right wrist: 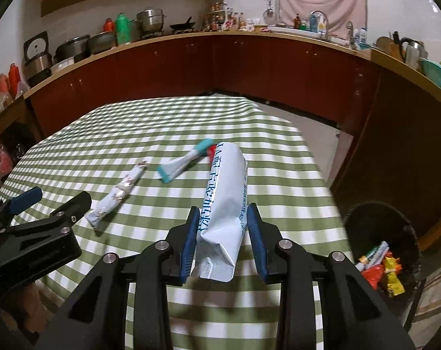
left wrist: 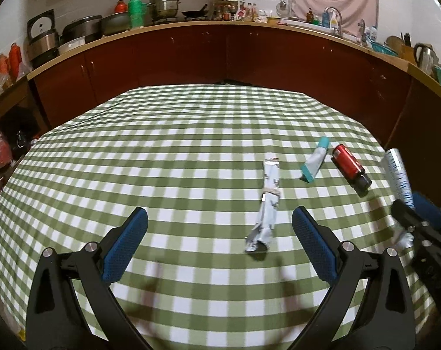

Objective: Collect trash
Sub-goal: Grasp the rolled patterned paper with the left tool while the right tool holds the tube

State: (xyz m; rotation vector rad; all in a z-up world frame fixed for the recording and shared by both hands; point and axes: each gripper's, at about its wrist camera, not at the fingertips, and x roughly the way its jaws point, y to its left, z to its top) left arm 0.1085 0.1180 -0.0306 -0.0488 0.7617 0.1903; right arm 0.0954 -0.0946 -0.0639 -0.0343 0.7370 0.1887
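- Checked green-and-white cloth covers the table (left wrist: 191,134), with kitchen counters curving behind it.
- Furthest left, the left gripper (left wrist: 220,227) hovers low over the cloth, fingers spread wide and empty, apparently lining up on its next piece.
- Just right of its centre lies a crumpled silver wrapper (left wrist: 267,201), between the spread fingers' line and flat on the cloth.
- Further right and farther off rest a teal-capped tube (left wrist: 313,160) and a red bottle (left wrist: 350,164), close together.
- Right again, the right gripper (right wrist: 224,233) pinches a white pouch (right wrist: 224,198) near its sealed end, lifted off the cloth.
- Far right, off the table's edge, a black bin (right wrist: 377,218) stands on the floor with wrappers inside; the pouch likely goes there.
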